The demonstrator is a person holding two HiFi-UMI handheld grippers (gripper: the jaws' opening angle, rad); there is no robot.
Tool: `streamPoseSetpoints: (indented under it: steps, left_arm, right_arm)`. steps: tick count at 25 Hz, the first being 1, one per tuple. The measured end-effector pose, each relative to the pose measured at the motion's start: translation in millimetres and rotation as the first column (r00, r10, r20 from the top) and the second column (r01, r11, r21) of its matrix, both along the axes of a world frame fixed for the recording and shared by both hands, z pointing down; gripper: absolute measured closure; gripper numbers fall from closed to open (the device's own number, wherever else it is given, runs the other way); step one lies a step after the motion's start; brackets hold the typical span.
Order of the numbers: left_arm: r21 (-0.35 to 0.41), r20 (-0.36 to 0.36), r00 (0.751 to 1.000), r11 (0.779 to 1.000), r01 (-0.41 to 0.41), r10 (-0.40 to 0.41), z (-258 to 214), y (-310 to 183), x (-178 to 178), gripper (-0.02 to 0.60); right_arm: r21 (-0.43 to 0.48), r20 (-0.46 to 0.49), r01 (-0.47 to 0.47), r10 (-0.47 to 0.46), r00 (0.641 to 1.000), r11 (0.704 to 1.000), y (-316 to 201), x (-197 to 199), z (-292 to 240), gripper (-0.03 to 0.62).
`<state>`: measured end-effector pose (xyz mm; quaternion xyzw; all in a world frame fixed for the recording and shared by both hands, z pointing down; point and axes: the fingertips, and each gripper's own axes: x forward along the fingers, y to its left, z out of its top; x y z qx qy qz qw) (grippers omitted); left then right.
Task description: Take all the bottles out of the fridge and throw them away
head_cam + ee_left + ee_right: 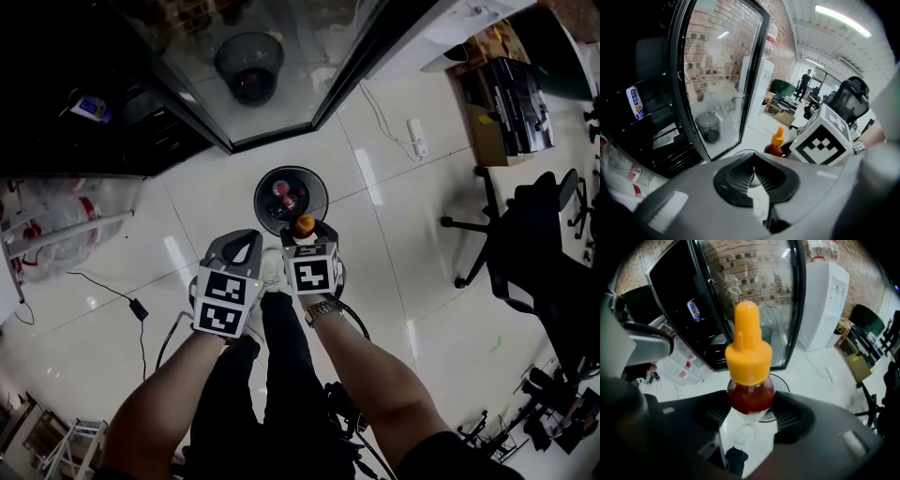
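Right hand-held gripper (pixel 306 234) clamped on orange-capped bottle (pixel 749 380) near bin (pixel 259 199), left hand-held gripper (pixel 238 246) pinched together, glass door (pixel 281 84) beyond.

Looking down past our forearms, we hold the right gripper (pixel 306 234) at the near edge of a round dark bin (pixel 262 208) on the white tiled floor (pixel 422 244). Its fingers are closed on a bottle (pixel 302 226) with an orange cap. The left gripper (pixel 242 240) sits just beside it. Red-capped items lie inside the bin. Beyond it stands the fridge's open glass door (pixel 319 56). A clear bag (pixel 56 225) lies at left and a black office chair (pixel 525 244) stands at right.
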<state>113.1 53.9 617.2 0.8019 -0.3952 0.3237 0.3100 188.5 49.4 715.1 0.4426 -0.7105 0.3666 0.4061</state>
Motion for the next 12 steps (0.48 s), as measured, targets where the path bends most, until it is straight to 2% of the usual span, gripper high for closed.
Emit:
streamPoseSetpoints:
  steps: [8, 12]
  left_arm:
    - [-0.032, -0.010, 1.000, 0.999, 0.008, -0.008, 27, 5, 3, 0.578]
    - [-0.059, -0.002, 1.000, 0.998, 0.014, -0.014, 36, 13, -2, 0.578]
  right_arm:
    - [-0.038, -0.033, -0.026, 0.024, 0.999, 0.999, 5, 14, 35, 0.316]
    - [0.005, -0.025, -0.014, 0.014, 1.000, 1.000, -2, 14, 31, 0.342]
